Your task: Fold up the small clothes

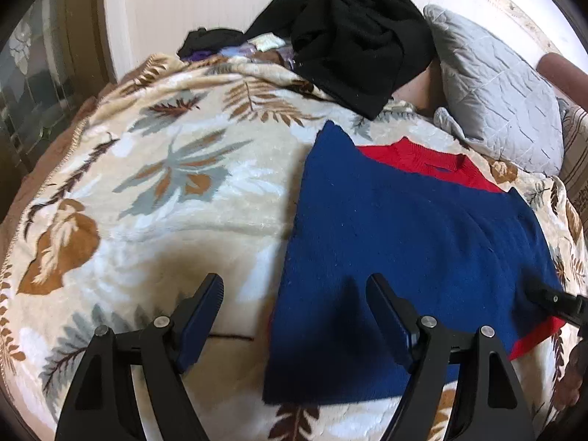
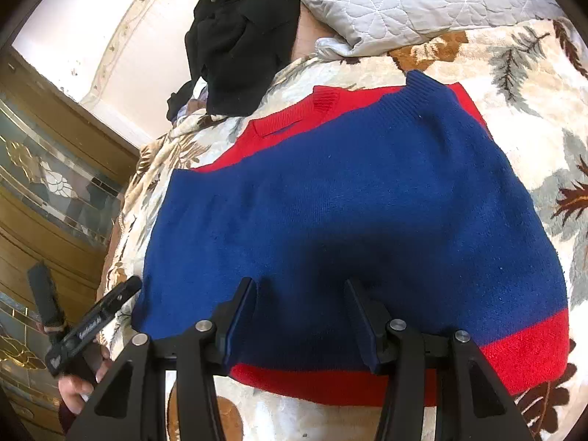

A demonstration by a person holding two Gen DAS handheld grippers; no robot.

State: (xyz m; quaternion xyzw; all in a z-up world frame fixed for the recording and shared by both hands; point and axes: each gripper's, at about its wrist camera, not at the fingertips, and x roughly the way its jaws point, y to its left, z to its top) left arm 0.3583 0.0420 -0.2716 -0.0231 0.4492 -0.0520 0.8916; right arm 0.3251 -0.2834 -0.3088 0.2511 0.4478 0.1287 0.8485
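Observation:
A blue knit sweater (image 1: 404,228) with red collar and red hem lies flat on the leaf-patterned blanket (image 1: 165,183), its sleeves folded in. In the right wrist view the sweater (image 2: 349,202) fills the middle. My left gripper (image 1: 294,294) is open and empty, hovering over the sweater's left edge; one finger is over the blanket, the other over the blue knit. My right gripper (image 2: 299,290) is open and empty, just above the sweater near its red hem. The right gripper's finger (image 1: 551,299) shows at the right edge of the left wrist view. The left gripper (image 2: 92,323) shows at the left of the right wrist view.
A heap of black clothes (image 1: 349,36) lies at the far side of the bed, also in the right wrist view (image 2: 239,36). A grey quilted pillow (image 1: 496,84) lies to its right. A wooden cabinet with glass panels (image 2: 47,191) stands beside the bed.

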